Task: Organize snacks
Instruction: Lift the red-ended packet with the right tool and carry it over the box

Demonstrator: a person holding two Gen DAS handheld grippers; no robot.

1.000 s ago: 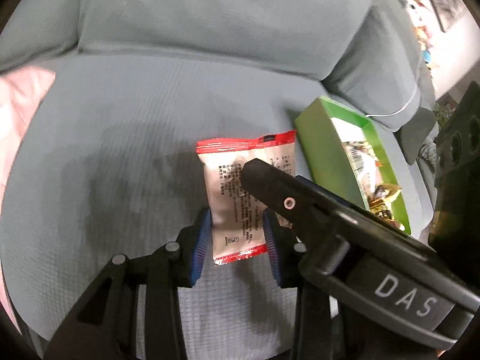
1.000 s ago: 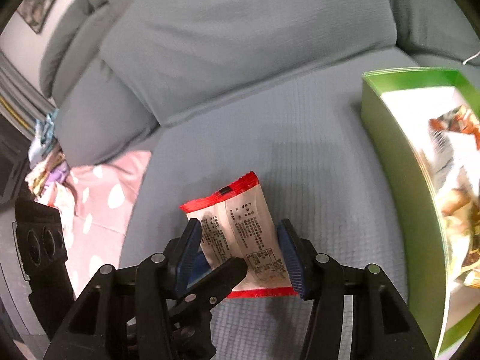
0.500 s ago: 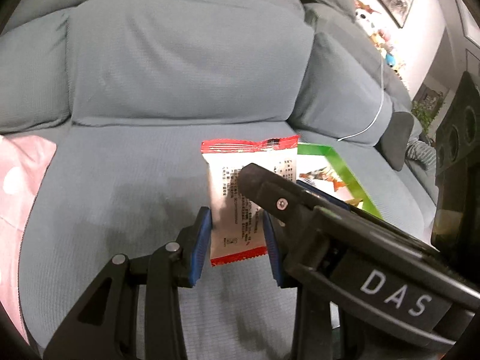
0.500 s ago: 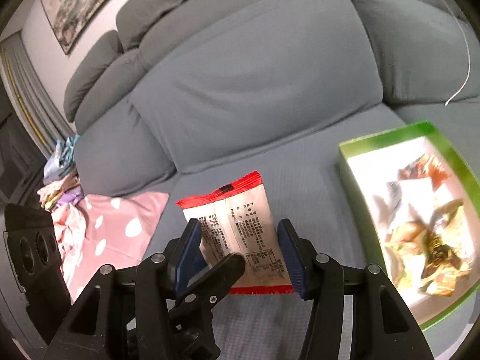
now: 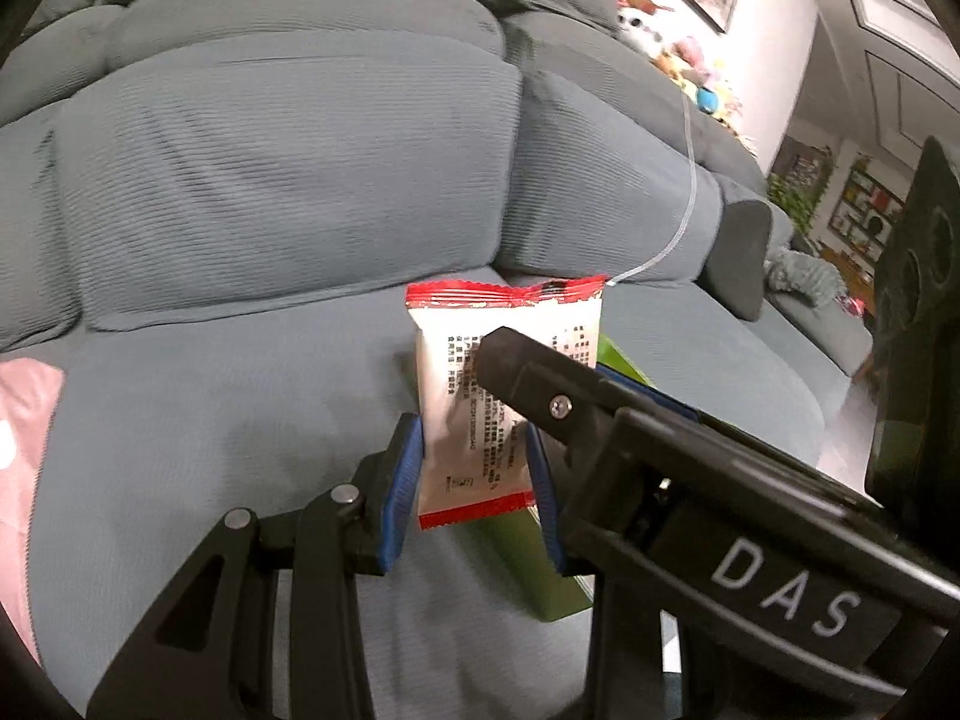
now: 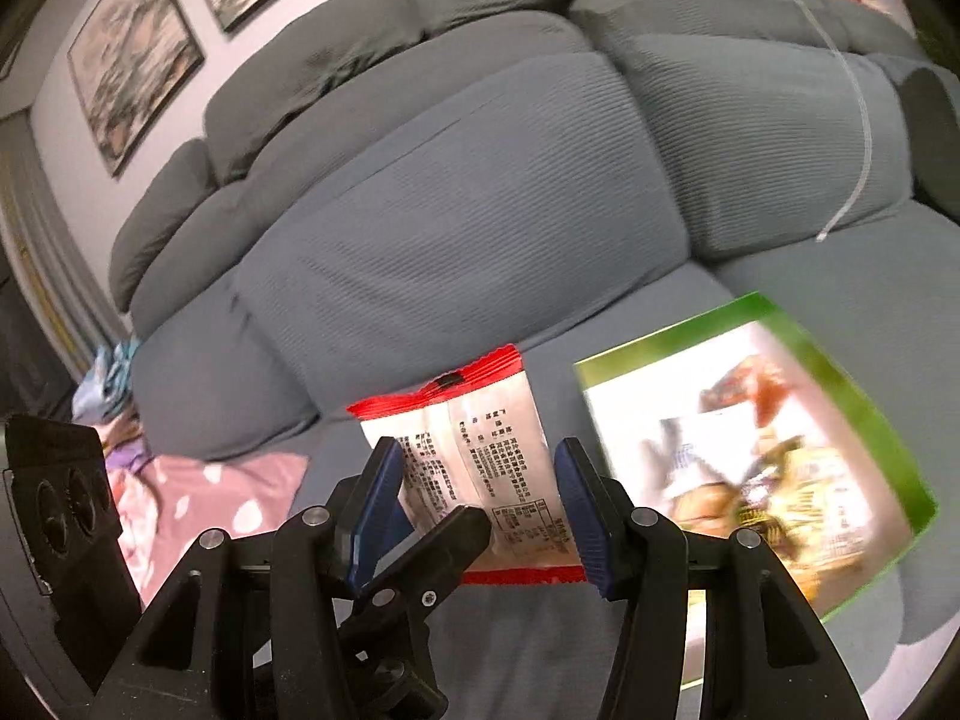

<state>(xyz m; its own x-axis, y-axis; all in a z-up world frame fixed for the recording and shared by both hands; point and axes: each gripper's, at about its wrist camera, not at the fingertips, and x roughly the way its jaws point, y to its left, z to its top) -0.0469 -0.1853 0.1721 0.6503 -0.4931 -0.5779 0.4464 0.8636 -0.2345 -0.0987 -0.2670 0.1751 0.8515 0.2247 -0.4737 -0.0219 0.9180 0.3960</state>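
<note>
A white snack packet (image 5: pixel 510 324) with red sealed ends is held upright in the air over the grey sofa seat (image 5: pixel 210 420). My left gripper (image 5: pixel 474 480) is shut on its lower part, one blue pad on each side edge. My right gripper (image 6: pixel 477 468) grips the same packet (image 6: pixel 480 432) from the opposite side, blue pads against its two edges. Each gripper's black finger crosses the other's view in front of the packet. The green snack box (image 6: pixel 672 342) lies open on the seat to the right, with several wrapped snacks inside.
The green box's corner (image 5: pixel 540 576) shows just below the packet in the left wrist view. A pink dotted cloth (image 6: pixel 228 492) lies on the seat at the left. A white cable (image 6: pixel 864 120) hangs over the backrest. A dark cushion (image 5: pixel 738 258) sits at the far right.
Both grippers have lifted the packet off the seat together and tilted upward. More of the backrest and wall shows now. The green box has dropped lower in both views.
</note>
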